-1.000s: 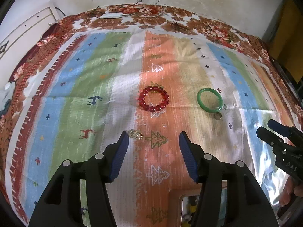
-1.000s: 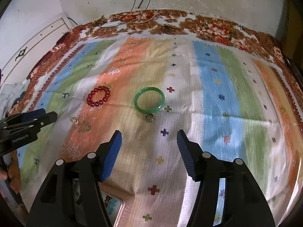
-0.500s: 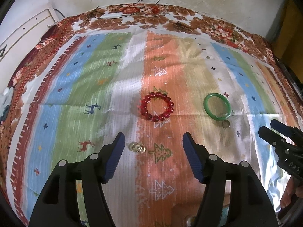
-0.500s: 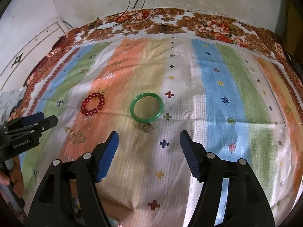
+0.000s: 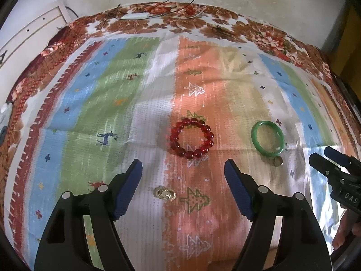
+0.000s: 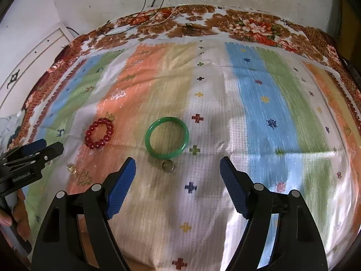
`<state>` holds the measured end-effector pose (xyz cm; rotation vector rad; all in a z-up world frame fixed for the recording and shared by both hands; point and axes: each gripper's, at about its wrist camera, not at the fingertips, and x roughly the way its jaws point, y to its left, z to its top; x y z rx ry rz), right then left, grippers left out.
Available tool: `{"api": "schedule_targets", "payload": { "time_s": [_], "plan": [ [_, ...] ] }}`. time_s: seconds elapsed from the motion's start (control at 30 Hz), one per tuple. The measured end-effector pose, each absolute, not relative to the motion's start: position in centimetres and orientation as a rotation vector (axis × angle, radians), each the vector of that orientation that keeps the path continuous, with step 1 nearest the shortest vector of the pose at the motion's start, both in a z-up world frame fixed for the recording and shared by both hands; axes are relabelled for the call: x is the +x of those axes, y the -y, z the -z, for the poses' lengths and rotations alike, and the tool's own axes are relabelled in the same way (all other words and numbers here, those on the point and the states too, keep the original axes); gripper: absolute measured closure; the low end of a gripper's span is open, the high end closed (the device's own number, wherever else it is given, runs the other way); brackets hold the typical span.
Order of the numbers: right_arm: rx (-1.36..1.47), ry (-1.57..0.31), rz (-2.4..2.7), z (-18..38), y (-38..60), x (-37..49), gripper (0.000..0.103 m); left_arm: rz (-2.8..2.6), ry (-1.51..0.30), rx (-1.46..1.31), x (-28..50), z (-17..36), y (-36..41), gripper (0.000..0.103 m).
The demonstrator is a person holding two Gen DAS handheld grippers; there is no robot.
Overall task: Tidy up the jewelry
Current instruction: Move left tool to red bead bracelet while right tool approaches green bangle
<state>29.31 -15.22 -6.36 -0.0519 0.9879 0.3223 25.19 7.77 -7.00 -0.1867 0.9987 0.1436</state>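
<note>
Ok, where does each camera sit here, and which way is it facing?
Left wrist: on the left hand-held gripper, jaws opening and empty, angled down at the red bead bracelet; the right hand-held gripper shows at the edge.
Right wrist: on the right hand-held gripper, jaws opening and empty, angled down at the green bangle.
Shared: both bracelets, striped cloth.

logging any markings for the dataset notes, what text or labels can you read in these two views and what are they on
"DAS": white letters on the black body of the right claw, at the right edge of the left wrist view; cut off by the frame edge.
White print on the black body of the left claw, in the right wrist view: too small and blurred to read.
Striped cloth: only patterns (crosses, trees, deer), no writing.
</note>
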Motion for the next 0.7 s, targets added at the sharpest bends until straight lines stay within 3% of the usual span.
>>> {"api": "schedule_targets", "payload": {
  "time_s": [0.7],
  "plan": [
    [-0.043,-1.076,-0.259,10.3,15.1,33.9,0.026,-0.188,-1.066,-0.151,29.6,10.5,-8.9,0.029]
  ]
}}
